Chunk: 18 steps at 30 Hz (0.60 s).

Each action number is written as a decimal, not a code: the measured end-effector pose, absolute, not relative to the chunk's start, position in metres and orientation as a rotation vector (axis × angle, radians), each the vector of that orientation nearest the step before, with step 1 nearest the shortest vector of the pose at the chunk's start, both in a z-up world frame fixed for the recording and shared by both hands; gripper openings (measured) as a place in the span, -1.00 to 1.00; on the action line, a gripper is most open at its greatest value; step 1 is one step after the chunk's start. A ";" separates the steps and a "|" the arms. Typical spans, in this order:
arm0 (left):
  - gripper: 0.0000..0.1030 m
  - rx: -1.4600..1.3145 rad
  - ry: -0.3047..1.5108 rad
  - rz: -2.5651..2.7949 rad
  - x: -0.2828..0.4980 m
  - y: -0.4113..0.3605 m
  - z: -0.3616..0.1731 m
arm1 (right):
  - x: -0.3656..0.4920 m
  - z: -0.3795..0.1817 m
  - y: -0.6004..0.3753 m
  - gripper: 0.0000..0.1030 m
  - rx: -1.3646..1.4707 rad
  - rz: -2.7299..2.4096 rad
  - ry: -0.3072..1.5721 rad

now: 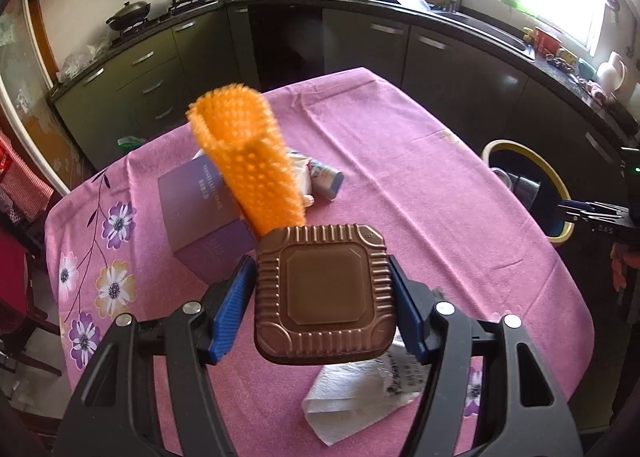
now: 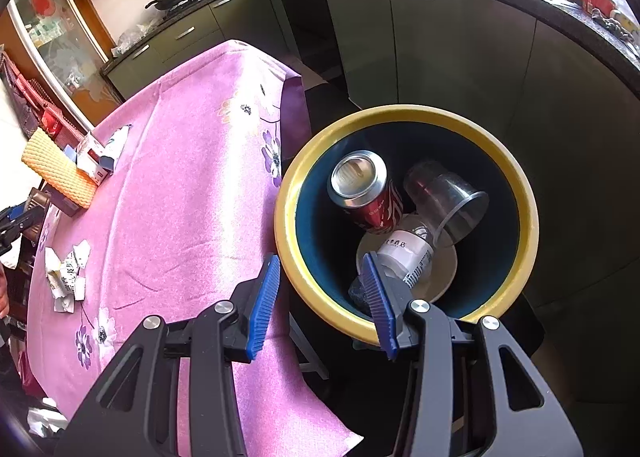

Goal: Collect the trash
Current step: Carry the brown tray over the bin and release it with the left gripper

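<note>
Nearest the left wrist camera, the left gripper [image 1: 324, 289] is clamped on a brown ribbed plastic tray [image 1: 325, 293], both blue pads pressed against its sides, held above the pink floral tablecloth [image 1: 400, 161]. Beyond the brown ribbed plastic tray, on the cloth, lie a purple box [image 1: 196, 213], an orange foam net sleeve [image 1: 248, 161] rising over it, and a small blue-and-white carton [image 1: 326, 177]. Crumpled white paper [image 1: 356, 389] lies just below the tray.

The right gripper [image 2: 320, 297] is spread apart and holds nothing, poised over the rim of the yellow-rimmed trash bin [image 2: 404, 113], which stands beside the table edge. Inside the bin lie a white plate [image 2: 440, 281], a clear plastic cup [image 2: 448, 205], a red soda can [image 2: 368, 193] and a white labelled bottle [image 2: 408, 253].
</note>
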<state>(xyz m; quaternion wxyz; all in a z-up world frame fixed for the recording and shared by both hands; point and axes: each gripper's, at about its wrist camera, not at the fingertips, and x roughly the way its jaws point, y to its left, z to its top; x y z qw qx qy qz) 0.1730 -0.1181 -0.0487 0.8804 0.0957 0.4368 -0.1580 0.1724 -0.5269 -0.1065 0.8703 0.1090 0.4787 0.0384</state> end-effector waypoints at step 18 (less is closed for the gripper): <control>0.21 0.324 0.968 -0.835 0.187 -0.389 -0.051 | 0.114 -0.089 -0.611 -0.16 0.297 -0.047 0.915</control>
